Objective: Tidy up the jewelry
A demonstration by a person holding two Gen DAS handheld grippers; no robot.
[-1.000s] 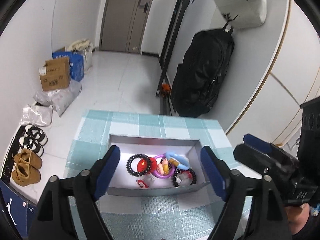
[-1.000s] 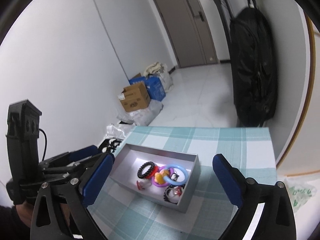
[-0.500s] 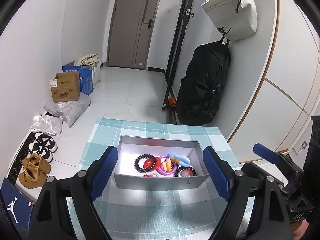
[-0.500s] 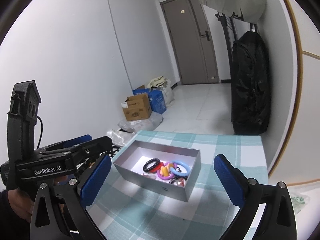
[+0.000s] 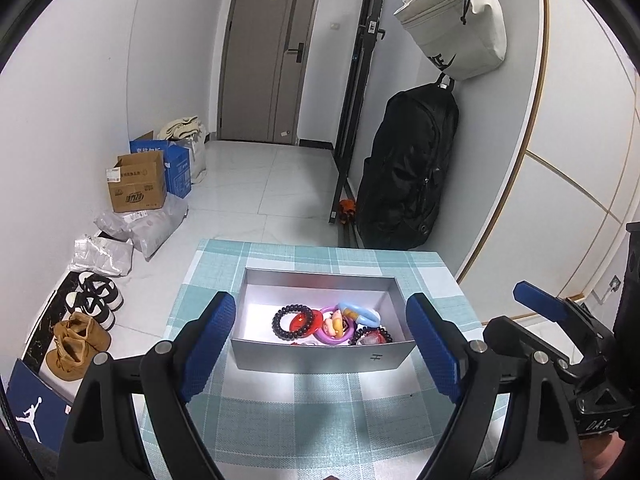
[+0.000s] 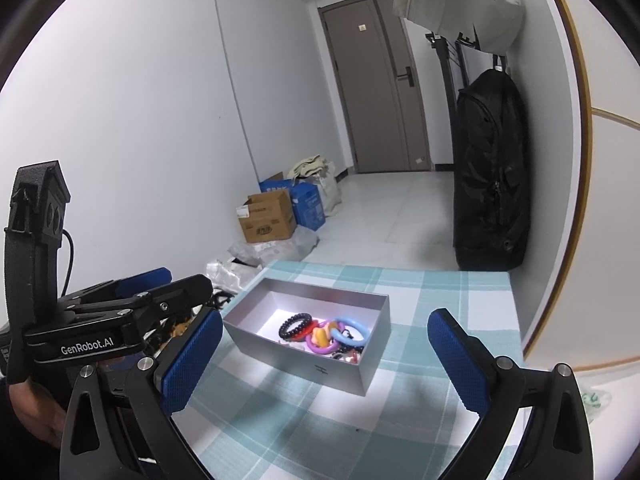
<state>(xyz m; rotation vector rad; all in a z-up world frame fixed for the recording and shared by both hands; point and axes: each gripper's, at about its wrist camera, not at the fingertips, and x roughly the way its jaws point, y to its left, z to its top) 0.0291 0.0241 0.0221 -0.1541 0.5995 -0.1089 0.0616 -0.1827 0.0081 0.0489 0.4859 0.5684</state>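
A grey open box [image 5: 320, 356] sits on the teal checked tablecloth [image 5: 320, 412]. It holds a black bead bracelet [image 5: 294, 322], a purple ring [image 5: 334, 330], a blue ring [image 5: 360, 314] and other small pieces. My left gripper [image 5: 320, 350] is open and empty, held just in front of the box. The box also shows in the right wrist view [image 6: 316, 368] with the black bracelet [image 6: 296, 324] and blue ring [image 6: 352, 330]. My right gripper [image 6: 324, 360] is open and empty, near the box's front corner. The left gripper's body [image 6: 116, 320] shows at the left.
The table's far edge [image 5: 320, 246] drops to a white tiled floor. A black backpack [image 5: 404, 168] stands by the right wall, a white bag [image 5: 456, 24] hangs above. Cardboard boxes [image 5: 138, 184] and shoes [image 5: 80, 332] lie at left.
Both grippers have pulled back and tilted up from the box, so more of the room and less of the box's inside shows. Both stay open and empty. The box has not moved.
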